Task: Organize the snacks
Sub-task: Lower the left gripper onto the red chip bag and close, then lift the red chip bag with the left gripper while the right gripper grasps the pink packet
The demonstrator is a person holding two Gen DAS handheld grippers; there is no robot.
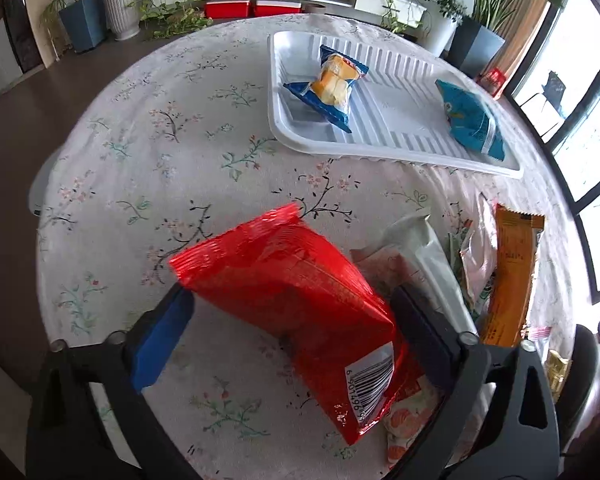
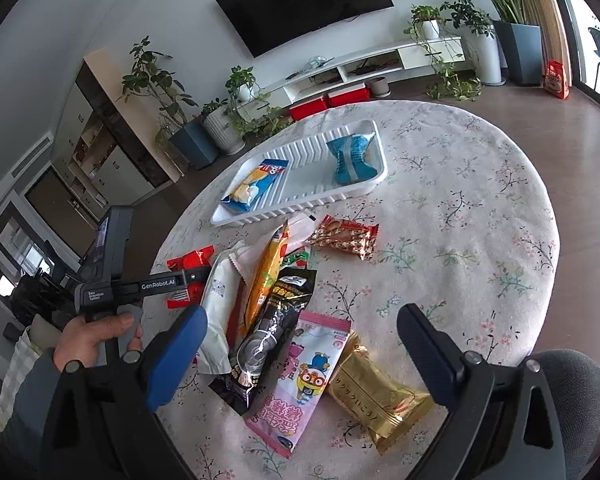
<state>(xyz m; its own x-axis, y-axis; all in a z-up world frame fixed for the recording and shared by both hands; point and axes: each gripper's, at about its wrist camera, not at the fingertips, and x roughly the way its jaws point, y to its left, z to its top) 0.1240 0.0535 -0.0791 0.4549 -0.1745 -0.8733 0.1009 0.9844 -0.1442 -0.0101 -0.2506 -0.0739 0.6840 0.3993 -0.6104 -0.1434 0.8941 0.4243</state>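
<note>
My left gripper (image 1: 292, 312) is open, its jaws standing either side of a red snack bag (image 1: 296, 292) that lies on the floral tablecloth. From the right wrist view the left gripper (image 2: 188, 280) shows over that red bag (image 2: 190, 258). A white tray (image 1: 396, 136) at the far side holds a blue-and-yellow pack (image 1: 334, 82) and a blue pack (image 1: 470, 118). My right gripper (image 2: 302, 340) is open and empty above a pile of snacks: a pink cartoon pack (image 2: 304, 380), a gold pack (image 2: 374, 392), a black pack (image 2: 272, 328), an orange pack (image 2: 266, 276).
A red-gold wrapped snack (image 2: 346, 236) lies alone near the tray (image 2: 300, 204). A white pack (image 1: 428, 256) and an orange bar (image 1: 512, 276) lie right of the red bag. The round table's edge drops off at the left; plants and a TV shelf stand behind.
</note>
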